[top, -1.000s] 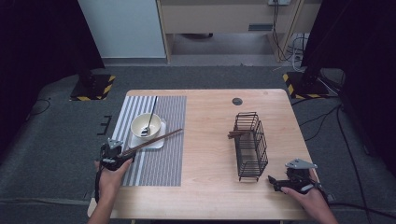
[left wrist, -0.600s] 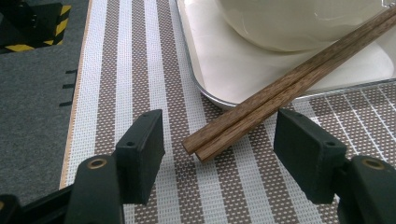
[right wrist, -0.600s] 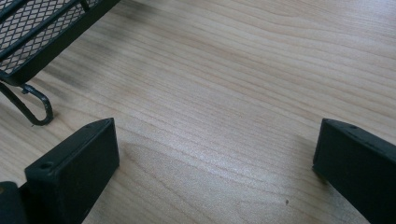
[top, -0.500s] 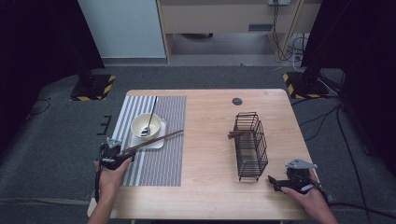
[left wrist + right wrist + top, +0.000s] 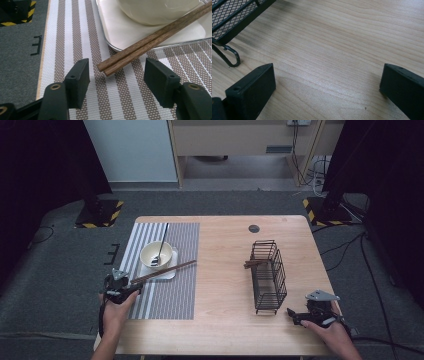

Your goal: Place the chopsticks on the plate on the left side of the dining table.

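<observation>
Left tool (image 5: pixel 116 80) spread, jaws just closing, chopsticks (image 5: pixel 150 40) tips between pads untouched; long axis runs away toward bowl (image 5: pixel 156 255). Right tool (image 5: pixel 295 316) spread, idle.

Each bare-armed hand, with no sleeve in sight, carries a black claw: the left claw (image 5: pixel 131 286) has a small pale fitting on top of its dark body, and a thin black cable loops from it down along the forearm. The right claw (image 5: pixel 291 313), near the corner of the wooden surface (image 5: pixel 225 245), wears a grey three-cornered plate on top. Close up, each jaw is a matte black rectangular block with a small hole near its upper corner, and on the left claw (image 5: pixel 116 75) brass-coloured round pivots sit in the black links below the blocks.
</observation>
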The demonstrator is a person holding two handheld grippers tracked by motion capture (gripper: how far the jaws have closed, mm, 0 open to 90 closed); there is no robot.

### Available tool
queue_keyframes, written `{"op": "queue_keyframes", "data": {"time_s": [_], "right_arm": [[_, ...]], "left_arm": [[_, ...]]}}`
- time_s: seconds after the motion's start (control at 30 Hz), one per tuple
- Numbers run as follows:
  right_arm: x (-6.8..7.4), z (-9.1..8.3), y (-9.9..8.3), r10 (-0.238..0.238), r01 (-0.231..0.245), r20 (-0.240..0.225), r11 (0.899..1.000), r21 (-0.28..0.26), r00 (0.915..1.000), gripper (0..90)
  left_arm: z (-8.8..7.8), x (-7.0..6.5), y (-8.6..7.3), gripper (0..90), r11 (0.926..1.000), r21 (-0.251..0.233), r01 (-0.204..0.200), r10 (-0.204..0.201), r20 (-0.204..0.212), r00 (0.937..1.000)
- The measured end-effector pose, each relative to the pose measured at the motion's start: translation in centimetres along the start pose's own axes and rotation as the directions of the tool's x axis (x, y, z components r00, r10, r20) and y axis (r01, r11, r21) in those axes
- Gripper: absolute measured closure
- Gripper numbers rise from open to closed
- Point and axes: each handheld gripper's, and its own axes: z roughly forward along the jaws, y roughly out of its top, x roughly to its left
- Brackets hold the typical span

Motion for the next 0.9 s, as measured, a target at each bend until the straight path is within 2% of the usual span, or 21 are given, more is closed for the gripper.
{"op": "queue_keyframes", "data": {"time_s": [0.27, 0.4, 0.57, 0.9], "right_arm": [[0.00, 0.00, 0.00, 0.000, 0.000, 0.000, 1.000, 0.000, 1.0000, 0.2], [0.00, 0.00, 0.00, 0.000, 0.000, 0.000, 1.000, 0.000, 1.0000, 0.2], [0.00, 0.00, 0.00, 0.000, 0.000, 0.000, 1.000, 0.000, 1.0000, 0.2], [0.00, 0.00, 0.00, 0.000, 0.000, 0.000, 1.000, 0.000, 1.0000, 0.2]], "left_arm": [[0.34, 0.40, 0.00, 45.5, 0.9999, -0.002, 0.015, -0.015, -0.017, 0.9997], [0.39, 0.49, 0.04, 46.7, 0.9999, -0.008, 0.009, -0.009, -0.027, 0.9996], [0.48, 0.71, 0.05, 49.1, 0.9996, -0.018, 0.023, -0.024, -0.037, 0.9990], [0.32, 1.04, -0.03, 50.8, 0.9998, -0.017, 0.009, -0.010, -0.047, 0.9989]]}}
